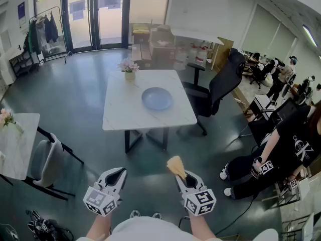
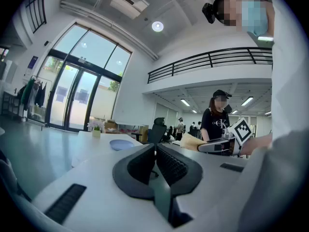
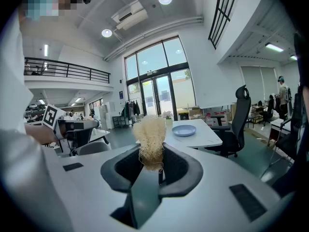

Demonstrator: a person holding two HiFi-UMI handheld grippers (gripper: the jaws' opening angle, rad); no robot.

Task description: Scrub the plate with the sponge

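The sponge [image 1: 176,166] is already in the right hand-held gripper [image 1: 185,176], which is closed on it so that the fibrous tuft sticks out past the jaws. The left hand-held gripper [image 2: 155,149] is closed on nothing. The plate [image 1: 157,98] lies on the counter [image 1: 120,112], well apart from both, so I judge the step in hand is the approach. The next move calls for going up to the counter and lowering the sponge flat onto the plate.

The person wears a white top [image 1: 145,230]. Left of it, the white-shelled left gripper [image 1: 119,172] has ribbed black pads [image 2: 171,164]. Right of it, the matching right gripper [image 1: 186,178] bears a cube of black-and-white square markers [image 1: 200,201].
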